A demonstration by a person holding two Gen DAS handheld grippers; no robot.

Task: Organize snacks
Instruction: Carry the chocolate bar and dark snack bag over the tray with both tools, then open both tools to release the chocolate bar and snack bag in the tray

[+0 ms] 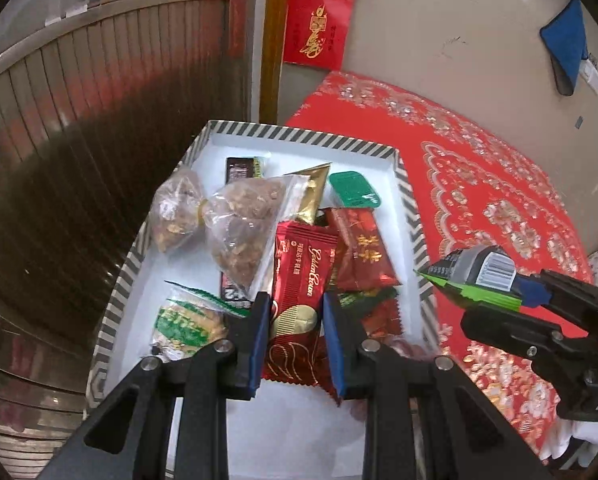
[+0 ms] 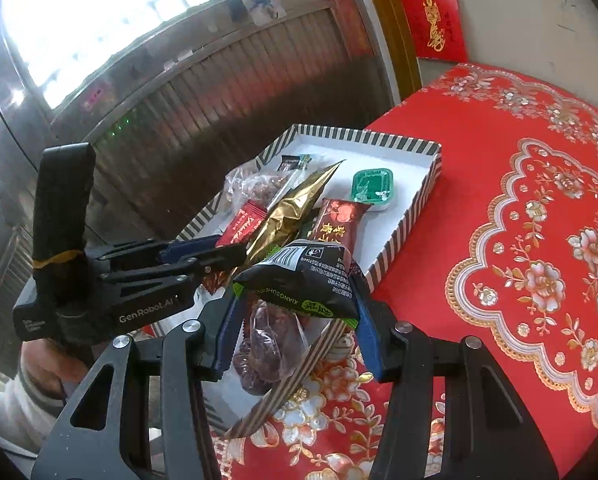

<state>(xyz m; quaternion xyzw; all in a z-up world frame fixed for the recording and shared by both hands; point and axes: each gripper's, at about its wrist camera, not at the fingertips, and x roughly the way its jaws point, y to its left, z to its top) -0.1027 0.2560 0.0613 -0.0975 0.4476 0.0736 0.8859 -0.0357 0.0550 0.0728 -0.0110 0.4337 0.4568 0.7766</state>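
A striped-rim white box (image 1: 299, 136) (image 2: 419, 204) on the red tablecloth holds several snacks: clear nut bags (image 1: 235, 224), a gold pouch (image 2: 295, 208), a green cup (image 1: 353, 194) (image 2: 373, 190) and red packets (image 1: 363, 252). My left gripper (image 1: 295, 316) is over the box, its jaws on either side of a red Golden Crown packet (image 1: 303, 280). My right gripper (image 2: 295, 312) is shut on a black-and-green snack packet (image 2: 303, 280) (image 1: 475, 276) and holds it above the box's near right corner. A bag of red dates (image 2: 267, 348) lies under it.
The red flowered tablecloth (image 2: 519, 240) spreads to the right of the box. A dark ribbed wooden panel (image 1: 79, 140) stands behind and to the left. Red envelopes (image 1: 319, 26) hang on the wall. A person's hand (image 2: 51, 364) holds the left gripper.
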